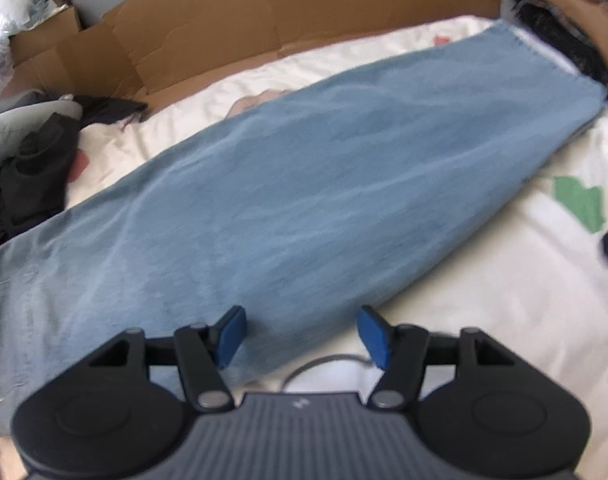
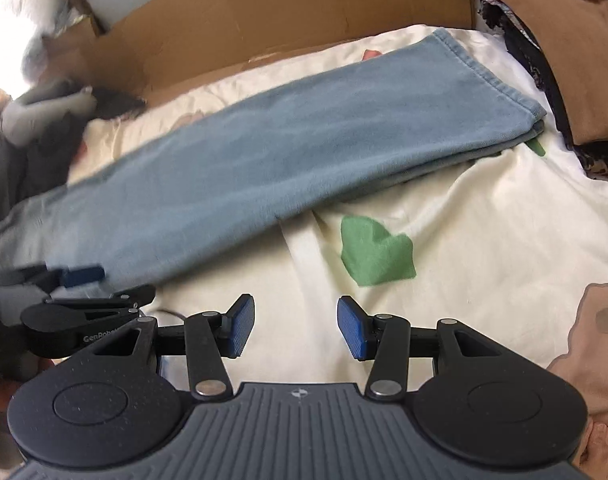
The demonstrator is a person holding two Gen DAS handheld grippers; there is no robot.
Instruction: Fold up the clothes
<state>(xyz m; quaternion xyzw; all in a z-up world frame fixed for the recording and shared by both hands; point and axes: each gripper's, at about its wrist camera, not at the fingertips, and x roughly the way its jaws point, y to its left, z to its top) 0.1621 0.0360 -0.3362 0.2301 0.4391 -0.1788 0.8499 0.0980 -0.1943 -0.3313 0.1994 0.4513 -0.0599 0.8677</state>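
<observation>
While the long pair of light-blue denim jeans (image 1: 304, 184) lies flat and doubled leg over leg across the cream bedsheet with green and brown printed patches (image 2: 484, 240), both tools hover at its near edge with nothing gripped. In the left wrist view the left gripper (image 1: 302, 334) has its blue pads spread wide over the near long edge of the denim, the fabric lying beneath the gap but not pinched. In the right wrist view the right gripper (image 2: 296, 326) also stands with its fingers apart, over bare sheet just short of the jeans, with the left tool visible low at the left beside the cloth. The step in hand is probably taking hold for the next fold. To do it well, each tool should come down onto the edge, catch both layers together and close firmly before lifting, or the legs may slide apart. Carrying the hem end (image 2: 492, 80) evenly towards the waist end would keep the edges aligned.
</observation>
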